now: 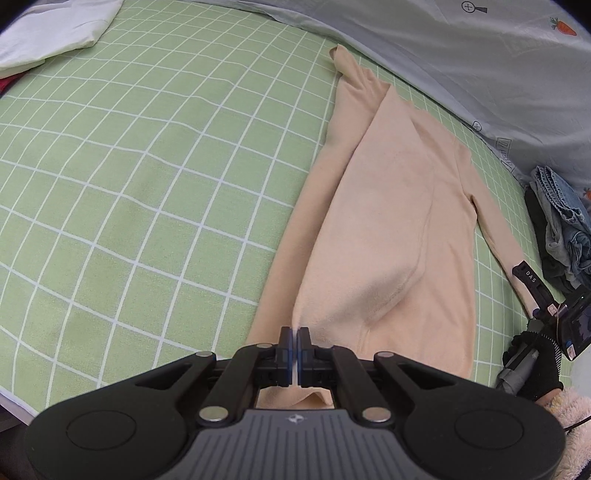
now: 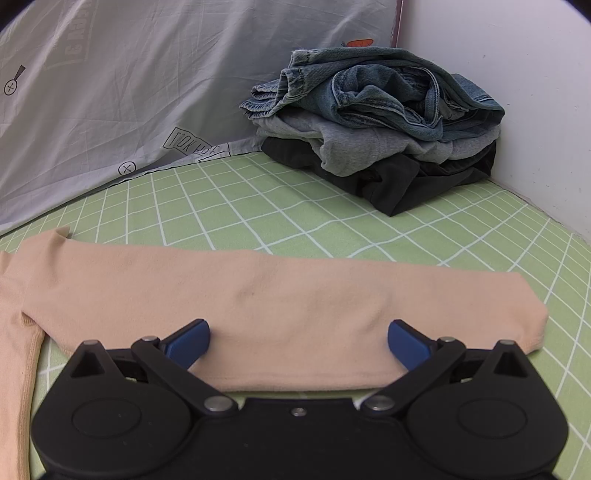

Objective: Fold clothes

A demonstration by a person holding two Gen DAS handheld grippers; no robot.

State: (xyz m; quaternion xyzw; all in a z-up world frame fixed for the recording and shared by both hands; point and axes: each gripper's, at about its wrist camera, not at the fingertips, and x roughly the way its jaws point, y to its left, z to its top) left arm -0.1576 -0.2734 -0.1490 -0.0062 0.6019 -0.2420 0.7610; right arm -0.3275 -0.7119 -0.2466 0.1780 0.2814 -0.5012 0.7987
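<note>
A peach long-sleeved top point(image 1: 388, 206) lies lengthwise on the green checked bed sheet point(image 1: 147, 166), its left side folded over onto the body. My left gripper point(image 1: 294, 332) is shut on the near edge of that folded layer, pinching the cloth between its pads. In the right wrist view the top's sleeve point(image 2: 280, 310) stretches flat across the sheet. My right gripper point(image 2: 298, 339) stands open over the sleeve, a blue pad on either side of it, not pressing. The right gripper point(image 1: 535, 284) and a gloved hand point(image 1: 532, 362) also show at the left wrist view's right edge.
A pile of jeans and grey and dark clothes point(image 2: 376, 122) sits in the bed's corner by the white wall point(image 2: 517, 92). A grey printed pillow point(image 2: 129, 81) runs along the far side. A white folded garment point(image 1: 51, 29) lies at the far left.
</note>
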